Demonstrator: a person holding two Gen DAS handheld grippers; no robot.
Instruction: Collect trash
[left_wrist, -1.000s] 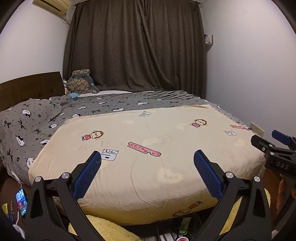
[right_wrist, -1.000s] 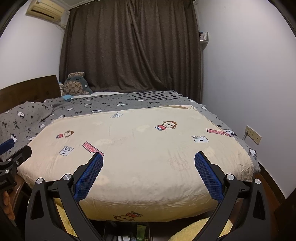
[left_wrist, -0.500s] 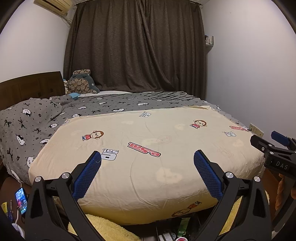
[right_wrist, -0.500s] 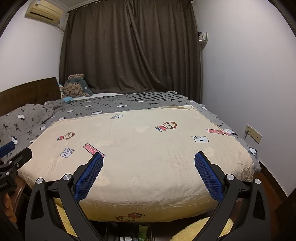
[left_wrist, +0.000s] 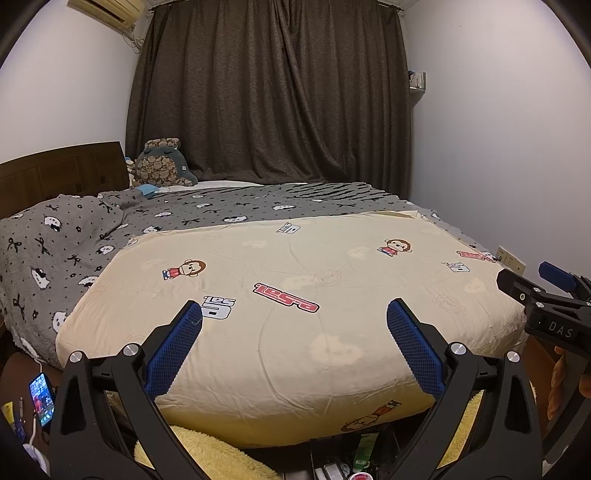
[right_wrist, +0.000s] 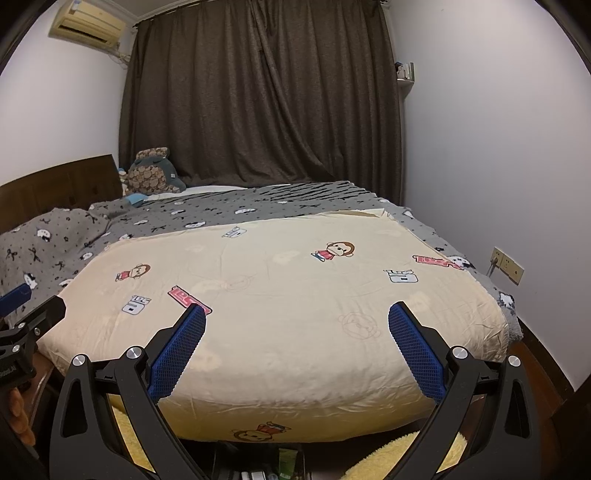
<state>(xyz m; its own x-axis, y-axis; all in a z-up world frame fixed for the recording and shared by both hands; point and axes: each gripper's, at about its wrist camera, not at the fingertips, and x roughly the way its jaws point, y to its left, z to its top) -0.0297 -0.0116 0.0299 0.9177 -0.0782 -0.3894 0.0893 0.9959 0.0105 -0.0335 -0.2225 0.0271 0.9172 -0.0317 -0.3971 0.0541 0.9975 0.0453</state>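
My left gripper (left_wrist: 293, 314) is open and empty, held above the foot of a bed with a cream cartoon-print quilt (left_wrist: 295, 295). My right gripper (right_wrist: 297, 317) is open and empty too, beside it to the right; its side shows at the right edge of the left wrist view (left_wrist: 554, 295). The left gripper's side shows at the left edge of the right wrist view (right_wrist: 26, 321). Small items, among them a green packet (left_wrist: 364, 448), lie in a dark container below the bed's foot; what they are I cannot tell.
A grey patterned blanket (left_wrist: 74, 236) covers the bed's far and left side. A plush toy (left_wrist: 159, 166) sits by the wooden headboard (left_wrist: 55, 173). Dark curtains (left_wrist: 273, 92) hang behind. A lit phone (left_wrist: 41, 398) lies at lower left. Yellow fluffy fabric (left_wrist: 207, 454) lies below. A wall socket (right_wrist: 508, 265) is at right.
Both grippers have tilted up slightly, so the bed sits a little lower in both views. Jaws stay open the same width.
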